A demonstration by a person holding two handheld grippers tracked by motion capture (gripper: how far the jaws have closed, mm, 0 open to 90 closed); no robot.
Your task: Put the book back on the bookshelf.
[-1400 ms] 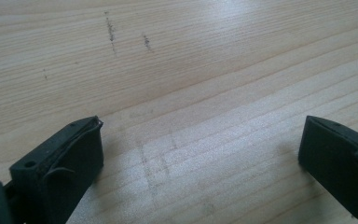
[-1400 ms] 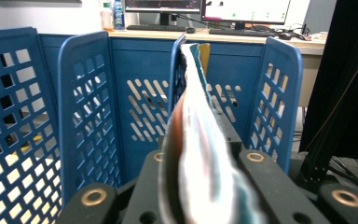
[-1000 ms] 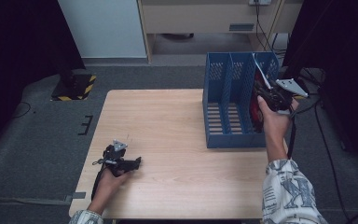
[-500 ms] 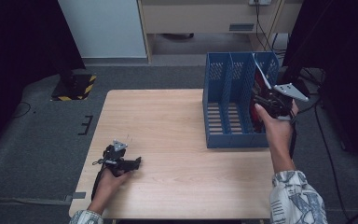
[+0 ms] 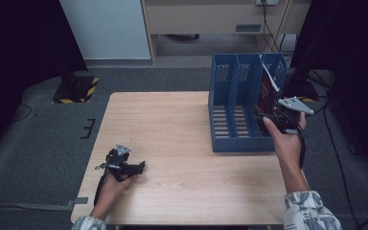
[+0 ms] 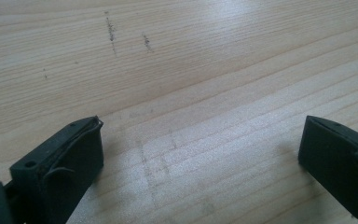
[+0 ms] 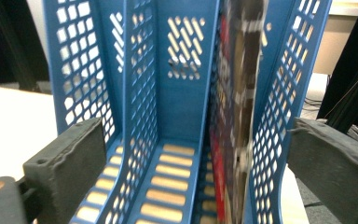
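The left gripper [image 5: 141, 166] rested at the table's [image 5: 182, 139] seven o'clock, jaws apart and empty. At two o'clock, a magazine [image 5: 267, 91] stood in the rack's [image 5: 235, 96] rightmost slot; the right gripper [image 5: 261, 115], jaws just opened wide, had released it.

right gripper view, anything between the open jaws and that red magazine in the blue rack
Nothing visible. The right gripper has just been opening; its jaws stand wide with open air before the magazine upright in the file rack.
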